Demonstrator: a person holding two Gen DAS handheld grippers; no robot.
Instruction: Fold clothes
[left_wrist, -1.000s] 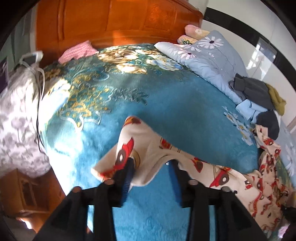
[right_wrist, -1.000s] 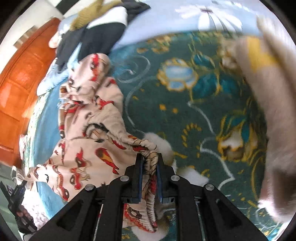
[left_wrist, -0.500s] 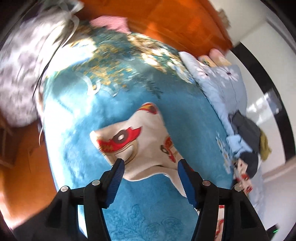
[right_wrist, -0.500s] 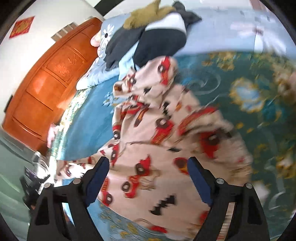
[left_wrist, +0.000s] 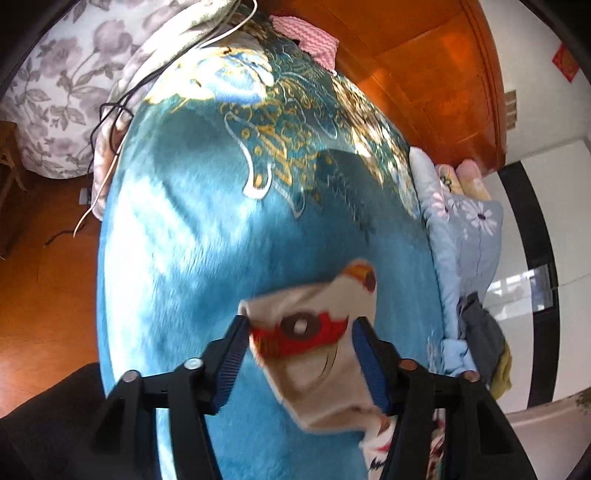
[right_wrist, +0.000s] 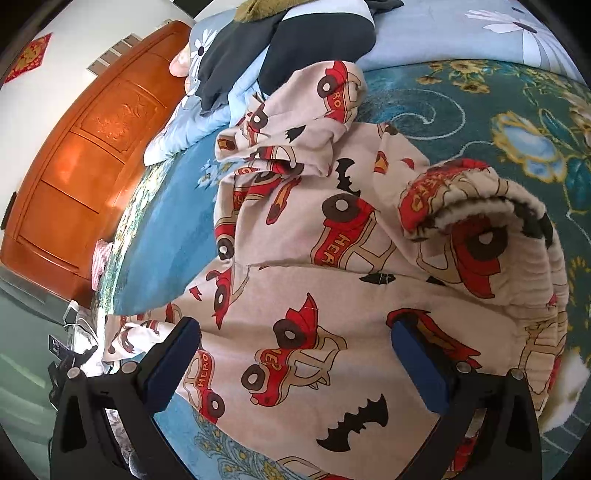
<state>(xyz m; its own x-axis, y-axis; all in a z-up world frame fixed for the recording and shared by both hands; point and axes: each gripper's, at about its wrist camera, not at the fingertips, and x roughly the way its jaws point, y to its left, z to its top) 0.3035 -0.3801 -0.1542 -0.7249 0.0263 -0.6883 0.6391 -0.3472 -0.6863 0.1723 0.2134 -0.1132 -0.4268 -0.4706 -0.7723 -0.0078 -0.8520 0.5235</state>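
Since a second ago: right claw (right_wrist: 295, 354) let go of the bunched waistband, now spread wide above the car-print pyjama trousers (right_wrist: 332, 280), jaws opening, pads clear of the cloth. Left claw (left_wrist: 301, 354) rolled over and swung toward the headboard (left_wrist: 436, 85); cuff of the same trousers (left_wrist: 314, 343) between its blue pads, jaws closing, left pad at the cuff's edge, firm pinch not confirmable through blur. Trousers sprawled rumpled across the blue flowered bedspread (left_wrist: 192, 229), beside a heap of dark clothes (right_wrist: 306, 40).
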